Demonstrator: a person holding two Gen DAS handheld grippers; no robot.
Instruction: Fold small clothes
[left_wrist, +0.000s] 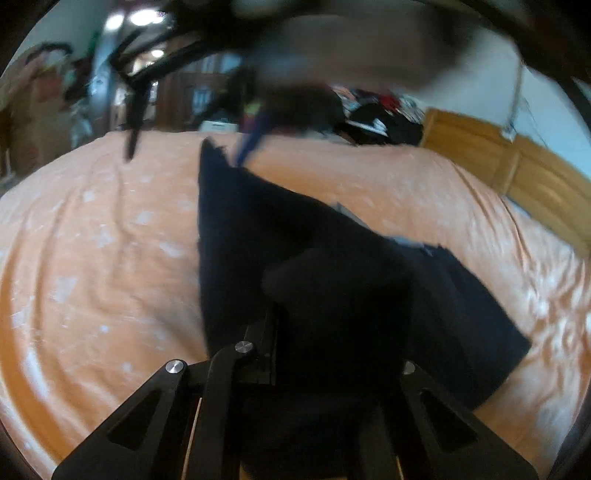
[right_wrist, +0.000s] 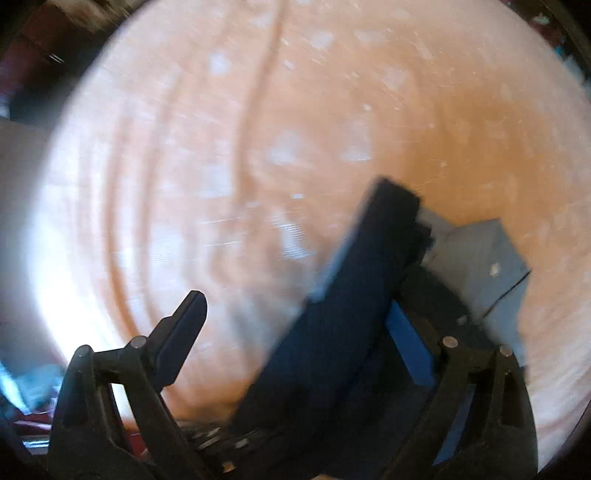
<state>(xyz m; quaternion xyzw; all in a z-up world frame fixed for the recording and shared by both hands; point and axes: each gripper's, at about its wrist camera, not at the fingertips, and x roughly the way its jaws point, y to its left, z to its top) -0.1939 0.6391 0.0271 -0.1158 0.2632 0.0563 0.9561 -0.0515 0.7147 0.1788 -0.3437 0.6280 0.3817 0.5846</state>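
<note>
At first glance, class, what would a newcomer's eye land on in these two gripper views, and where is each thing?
The dark navy garment stands out first, stretched across the middle of the orange bedsheet and bunched over the left gripper near the bottom of its view. In the right wrist view the same cloth drapes over the right gripper, whose fingers stand wide apart. Beyond the bed, a pile of clothes lies beside the wooden headboard.

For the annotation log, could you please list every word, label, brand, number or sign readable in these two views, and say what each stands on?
None can be read.
Dark navy cloth garment: no print shows; a pale patch at its edge is blurred and blank.
Peach bedsheet with pale flecks: pattern only, no lettering.
Cluttered pile of clothes behind the bed: too blurred to read.
</note>
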